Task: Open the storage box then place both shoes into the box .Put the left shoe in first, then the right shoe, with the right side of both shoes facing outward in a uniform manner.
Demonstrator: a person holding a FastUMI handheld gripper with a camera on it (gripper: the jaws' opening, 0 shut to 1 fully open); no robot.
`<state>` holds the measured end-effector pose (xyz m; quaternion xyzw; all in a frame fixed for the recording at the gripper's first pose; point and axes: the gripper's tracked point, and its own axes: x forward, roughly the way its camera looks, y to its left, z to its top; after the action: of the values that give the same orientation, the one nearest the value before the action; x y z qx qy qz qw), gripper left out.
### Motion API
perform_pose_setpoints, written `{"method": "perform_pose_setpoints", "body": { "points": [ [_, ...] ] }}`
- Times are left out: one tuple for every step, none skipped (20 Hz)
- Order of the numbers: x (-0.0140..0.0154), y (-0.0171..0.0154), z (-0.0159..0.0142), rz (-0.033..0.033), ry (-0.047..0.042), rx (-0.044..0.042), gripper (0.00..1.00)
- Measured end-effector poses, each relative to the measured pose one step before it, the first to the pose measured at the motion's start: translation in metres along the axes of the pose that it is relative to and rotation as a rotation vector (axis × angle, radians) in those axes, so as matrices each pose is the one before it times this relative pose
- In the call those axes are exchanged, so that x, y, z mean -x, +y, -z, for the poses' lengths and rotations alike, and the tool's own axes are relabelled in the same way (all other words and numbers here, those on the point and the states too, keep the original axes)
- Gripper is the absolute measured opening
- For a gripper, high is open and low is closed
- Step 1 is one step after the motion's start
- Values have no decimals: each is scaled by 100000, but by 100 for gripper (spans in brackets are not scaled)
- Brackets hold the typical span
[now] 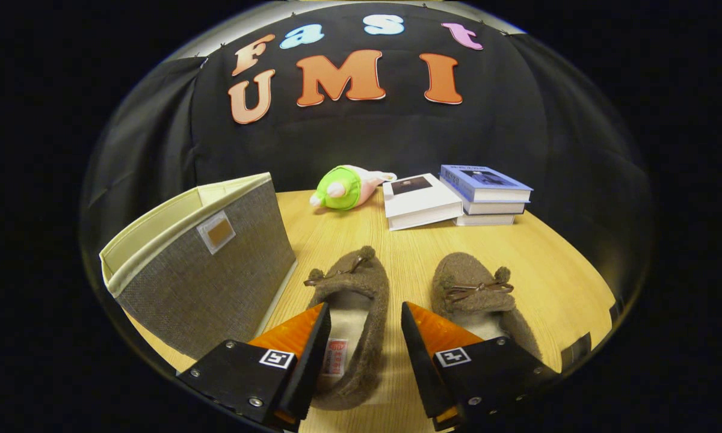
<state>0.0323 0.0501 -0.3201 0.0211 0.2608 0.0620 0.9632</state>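
Observation:
Two brown fuzzy slippers with small bows lie side by side on the wooden table (409, 240), toes pointing away from me. The left shoe (361, 288) lies between my fingers, its heel and white lining under them. The right shoe (472, 288) lies just beyond my right finger. A grey fabric storage box (210, 270) with a cream lining stands to the left of the left shoe, tilted, its open top facing up and left. My gripper (364, 328) is open, its fingers straddling the left shoe without pressing on it.
Beyond the shoes, a green and pink plush toy (343, 187) lies near the back of the table. To its right sit a white book (421, 201) and a stack of books with a blue one on top (487, 192). The table's right edge curves near the right shoe.

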Motion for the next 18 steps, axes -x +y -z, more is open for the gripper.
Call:
{"method": "perform_pose_setpoints", "body": {
  "points": [
    [-423,58,390,219,1642,-1869,66],
    [-714,-68,415,157,2394,-1420,65],
    [-410,-73,484,263,1565,-1976,61],
    [-305,250,138,-1278,1477,-3099,59],
    [-199,252,486,112,2567,-3464,54],
    [-304,-202,-4,2130,1077,-547,49],
    [-212,-244,-82,2574,516,-267,40],
    [-41,-169,-174,2223,97,407,29],
    [118,-3,-37,1274,-65,1,18],
    [34,22,17,830,274,576,10],
    [201,-17,9,391,-265,-296,6],
    [261,-46,38,23,62,-849,5],
    [188,127,25,-254,383,-1061,5],
    [211,59,-226,-247,-678,-2387,5],
    [188,123,-399,-316,-1181,359,4],
    [332,76,-344,126,-1159,783,4],
    [532,151,-303,131,-670,-96,4],
    [394,130,-491,-58,-859,-842,4]
  ]
}}
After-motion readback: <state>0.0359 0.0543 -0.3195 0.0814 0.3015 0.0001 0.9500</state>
